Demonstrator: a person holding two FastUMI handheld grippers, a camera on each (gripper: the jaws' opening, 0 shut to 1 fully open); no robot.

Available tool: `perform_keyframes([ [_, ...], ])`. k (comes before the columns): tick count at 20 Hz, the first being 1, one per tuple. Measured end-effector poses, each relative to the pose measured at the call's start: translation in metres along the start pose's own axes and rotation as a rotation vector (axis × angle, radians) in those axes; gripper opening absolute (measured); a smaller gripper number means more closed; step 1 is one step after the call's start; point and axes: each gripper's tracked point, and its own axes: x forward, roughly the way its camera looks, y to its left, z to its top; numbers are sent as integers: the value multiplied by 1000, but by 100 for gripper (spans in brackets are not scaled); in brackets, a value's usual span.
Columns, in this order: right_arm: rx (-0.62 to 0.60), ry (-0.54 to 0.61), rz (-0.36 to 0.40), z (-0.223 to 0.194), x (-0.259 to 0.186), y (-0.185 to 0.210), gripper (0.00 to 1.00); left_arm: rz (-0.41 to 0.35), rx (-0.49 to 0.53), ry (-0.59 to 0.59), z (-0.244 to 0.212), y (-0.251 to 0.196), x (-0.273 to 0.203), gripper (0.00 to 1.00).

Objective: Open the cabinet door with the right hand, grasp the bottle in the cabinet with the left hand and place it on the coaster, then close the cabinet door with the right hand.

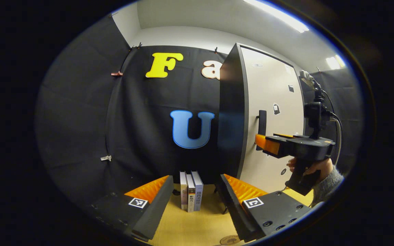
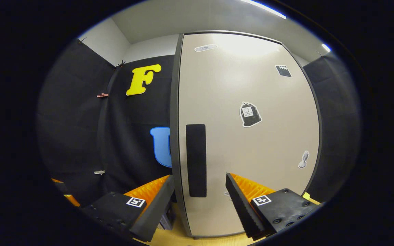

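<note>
- Cabinet door (image 2: 248,136), right of centre in the right gripper view, is shut; it looks stiff and light.
- Take its dark vertical handle (image 2: 196,160), left of centre.
- Right tongs (image 2: 200,201) apart, straddling that handle.
- Left tongs (image 1: 193,201) apart, bottom centre.
- Bottle presumably inside, unseen.

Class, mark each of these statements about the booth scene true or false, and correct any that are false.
1. The beige cabinet door with a black vertical handle is closed. True.
2. The right gripper has its fingers clamped on the handle. False: its fingers are spread apart, the handle between them and not yet gripped.
3. Three upright books stand on the light wooden table. True.
4. The left gripper holds a bottle. False: it is open and holds nothing.
5. A hand in a grey sleeve holds the right gripper. True.
</note>
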Motion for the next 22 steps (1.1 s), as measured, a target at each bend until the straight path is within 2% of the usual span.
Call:
perform_keyframes([
  [4, 34, -29, -38, 12, 20, -6, 97, 6, -9, 19, -8, 11, 11, 86],
  [6, 43, -43, -42, 18, 25, -6, 91, 11, -17, 28, -10, 17, 15, 86],
  [7, 39, -43, -39, 19, 24, -2, 78, 12, -23, 32, -12, 18, 17, 86],
  [8, 27, -43, -36, 17, 28, 0, 75, 13, -27, 37, -14, 19, 19, 86],
  [9, 8, -40, -32, 15, 26, 4, 64, 14, -28, 41, -16, 21, 19, 86],
  [10, -17, -32, -44, 11, 30, 7, 58, 14, -30, 44, -16, 22, 20, 86],
  [11, -49, -42, -61, 16, 22, 5, 39, 15, -32, 46, -16, 23, 20, 86],
  [12, -58, -33, -80, 12, 23, 5, 38, 16, -35, 45, -15, 24, 18, 86],
  [13, -45, -28, -94, 11, 28, 4, 31, 17, -35, 45, -15, 26, 17, 86],
  [14, -31, -20, -97, 12, 25, 4, 19, 21, -33, 41, -14, 28, 14, 86],
  [15, -26, -12, -96, 13, 21, 4, 16, 23, -30, 39, -14, 31, 13, 86],
  [22, -63, 32, -40, 16, -16, 3, 16, -11, -35, 27, -2, 26, 22, 86],
])
